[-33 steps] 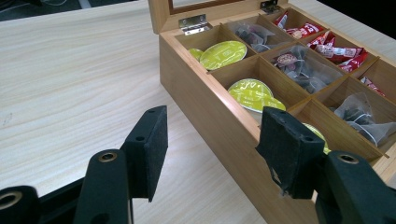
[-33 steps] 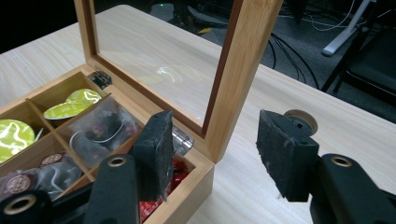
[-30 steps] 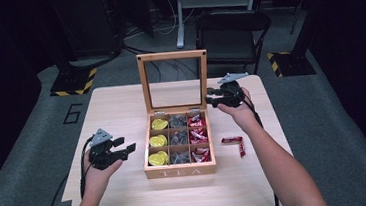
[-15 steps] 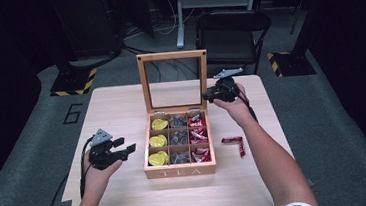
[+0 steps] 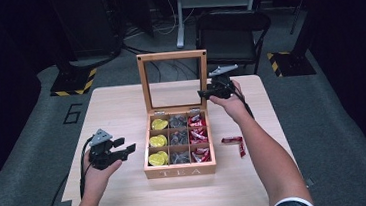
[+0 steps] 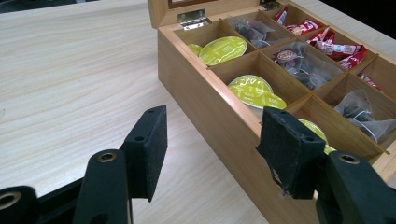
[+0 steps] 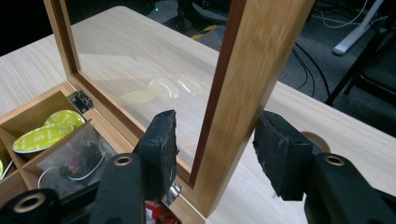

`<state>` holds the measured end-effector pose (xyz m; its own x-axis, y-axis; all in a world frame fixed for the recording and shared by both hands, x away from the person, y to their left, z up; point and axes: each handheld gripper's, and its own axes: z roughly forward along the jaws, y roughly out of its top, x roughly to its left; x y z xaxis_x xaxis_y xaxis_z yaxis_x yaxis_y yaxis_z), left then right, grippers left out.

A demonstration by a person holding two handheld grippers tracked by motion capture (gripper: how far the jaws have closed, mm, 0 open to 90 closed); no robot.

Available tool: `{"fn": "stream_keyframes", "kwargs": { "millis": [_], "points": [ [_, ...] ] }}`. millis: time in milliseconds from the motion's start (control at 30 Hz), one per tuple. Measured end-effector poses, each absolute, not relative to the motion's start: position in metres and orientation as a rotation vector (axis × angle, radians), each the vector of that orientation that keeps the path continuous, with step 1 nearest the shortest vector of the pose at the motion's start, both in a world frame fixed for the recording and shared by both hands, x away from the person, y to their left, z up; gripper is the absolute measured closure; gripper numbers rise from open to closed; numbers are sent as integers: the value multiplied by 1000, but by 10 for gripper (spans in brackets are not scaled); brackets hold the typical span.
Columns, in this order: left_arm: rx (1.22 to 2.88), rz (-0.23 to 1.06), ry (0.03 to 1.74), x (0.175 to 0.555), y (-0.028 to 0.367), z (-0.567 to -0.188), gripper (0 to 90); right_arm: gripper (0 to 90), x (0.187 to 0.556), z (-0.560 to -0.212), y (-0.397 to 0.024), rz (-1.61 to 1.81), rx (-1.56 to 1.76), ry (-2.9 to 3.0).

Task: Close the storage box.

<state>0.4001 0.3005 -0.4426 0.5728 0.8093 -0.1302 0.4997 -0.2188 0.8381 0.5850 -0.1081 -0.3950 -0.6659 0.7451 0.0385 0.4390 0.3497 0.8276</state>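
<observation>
A wooden tea box (image 5: 179,172) stands mid-table with its glass lid (image 5: 172,55) raised upright. Its compartments hold yellow pods (image 5: 157,140), dark tea bags (image 5: 178,138) and red packets (image 5: 197,134). My right gripper (image 5: 204,94) is at the lid's right edge. In the right gripper view its jaws (image 7: 215,149) straddle the lid's wooden side rail (image 7: 247,70); they have just been closing, with a gap still showing on each side. My left gripper (image 5: 124,145) is held open just left of the box, and its jaws (image 6: 215,149) point at the box's left wall (image 6: 205,93) with nothing gripped.
Two red packets (image 5: 234,141) lie on the table right of the box. A black chair (image 5: 229,28) and a desk frame stand beyond the far table edge. Bare tabletop (image 5: 116,109) spreads left of the box.
My right gripper has moved left, from beside the lid onto the lid's right rail. The left gripper has stayed where it was.
</observation>
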Motion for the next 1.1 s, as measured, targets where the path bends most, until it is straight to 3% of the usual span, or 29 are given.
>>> {"fn": "stream_keyframes", "kwargs": {
  "millis": [300, 1100],
  "points": [
    [1877, 408, 1060, 401, 300, -443, 432, 629, 588, -393, -116, 1270, 1088, 2284],
    [1854, 371, 1048, 423, 294, -428, 432, 660, 574, -388, -116, 1235, 1038, 2283]
  ]
}}
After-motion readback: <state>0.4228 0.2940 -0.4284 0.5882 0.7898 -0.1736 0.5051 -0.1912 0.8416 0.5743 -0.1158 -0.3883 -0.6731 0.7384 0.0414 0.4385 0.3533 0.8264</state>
